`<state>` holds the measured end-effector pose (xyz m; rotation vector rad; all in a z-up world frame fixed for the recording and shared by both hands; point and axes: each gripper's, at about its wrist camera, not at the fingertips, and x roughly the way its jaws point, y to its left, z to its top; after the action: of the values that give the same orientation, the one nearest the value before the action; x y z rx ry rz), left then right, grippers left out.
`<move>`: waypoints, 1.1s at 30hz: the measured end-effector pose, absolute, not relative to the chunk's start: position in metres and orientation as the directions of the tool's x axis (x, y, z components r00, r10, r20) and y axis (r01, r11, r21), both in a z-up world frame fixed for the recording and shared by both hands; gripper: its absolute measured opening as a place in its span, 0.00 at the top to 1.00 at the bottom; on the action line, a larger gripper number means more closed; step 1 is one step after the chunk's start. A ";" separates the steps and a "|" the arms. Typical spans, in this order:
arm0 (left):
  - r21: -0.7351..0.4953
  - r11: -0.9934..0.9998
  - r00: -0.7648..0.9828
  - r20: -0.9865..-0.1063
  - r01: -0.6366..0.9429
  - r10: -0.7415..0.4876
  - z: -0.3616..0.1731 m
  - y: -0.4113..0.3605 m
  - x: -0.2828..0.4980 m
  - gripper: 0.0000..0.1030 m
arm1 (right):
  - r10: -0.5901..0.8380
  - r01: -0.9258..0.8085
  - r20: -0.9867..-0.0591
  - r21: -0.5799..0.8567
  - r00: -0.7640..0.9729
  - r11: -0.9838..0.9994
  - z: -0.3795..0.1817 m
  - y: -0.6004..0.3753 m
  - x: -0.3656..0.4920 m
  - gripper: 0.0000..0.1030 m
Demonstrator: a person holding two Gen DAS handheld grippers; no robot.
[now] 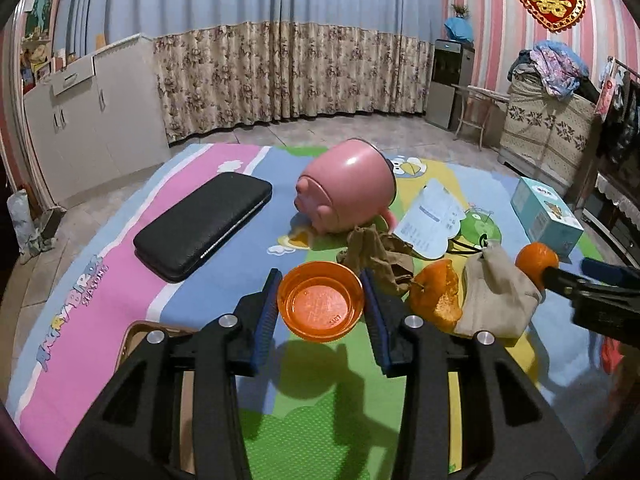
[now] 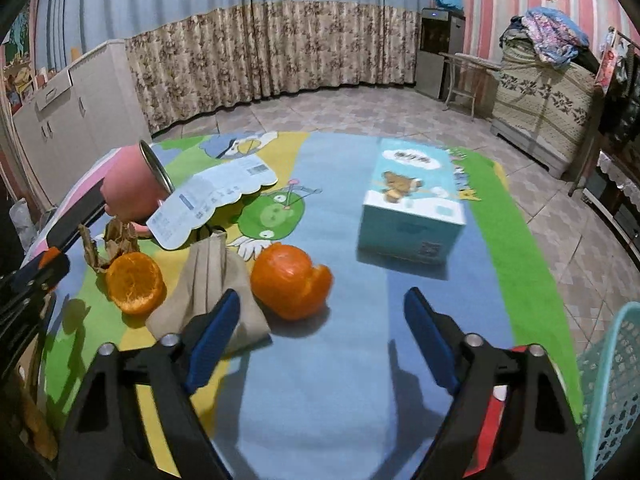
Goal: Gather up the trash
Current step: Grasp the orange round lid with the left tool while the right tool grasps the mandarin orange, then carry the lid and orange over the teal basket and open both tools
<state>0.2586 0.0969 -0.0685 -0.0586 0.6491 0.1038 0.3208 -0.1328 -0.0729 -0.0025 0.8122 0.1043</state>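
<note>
**A shallow lid in a narrow pinch, and loose peel waiting**

The left gripper (image 1: 320, 300) is closed on an orange plastic lid (image 1: 321, 301), its blue pads pressing the rim from either side; the lid's shadow on the mat (image 1: 192, 184) suggests it is lifted clear. The hold is only on a thin, slick rim, so a tilt or a quick swing could let the lid pop out and land among the other litter.

The right gripper (image 2: 322, 330) hangs with its fingers spread and nothing between them, above bare mat just in front of a piece of orange peel (image 2: 290, 282). A second peel (image 2: 135, 283), a beige cloth pouch (image 2: 208, 284) and crumpled brown paper (image 2: 108, 246) lie close together to its left. The peel is curled and soft: closing on it could crush it or nudge it away, and the left finger stands by the pouch and might snag it. A teal basket (image 2: 612, 384) shows at the right edge, probably the bin. The pink cup (image 2: 130, 188) lies tipped over and could roll if bumped.
</note>
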 end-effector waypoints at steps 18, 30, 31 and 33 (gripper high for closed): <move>-0.054 0.993 0.758 -0.651 -0.109 0.048 -0.077 0.104 0.267 0.62 | 0.162 -0.134 -0.693 0.094 0.703 0.986 -0.058 -0.148 0.305 0.66; -0.026 0.998 0.775 -0.631 -0.056 0.027 -0.057 0.075 0.255 0.62 | 0.006 0.061 -0.633 0.084 0.774 0.995 -0.017 -0.266 0.214 0.66; -0.022 0.999 0.782 -0.622 -0.042 0.019 -0.052 0.066 0.251 0.62 | -0.010 0.082 -0.629 0.085 0.777 0.993 -0.015 -0.277 0.206 0.66; -0.026 1.000 0.796 -0.606 -0.009 -0.009 -0.041 0.050 0.244 0.62 | -0.058 0.134 -0.615 0.077 0.786 0.988 -0.010 -0.300 0.189 0.66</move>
<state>0.2441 0.0497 -0.0410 -0.0286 0.6507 0.0003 0.1895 -0.3005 -0.0099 0.1190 0.6582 -0.1038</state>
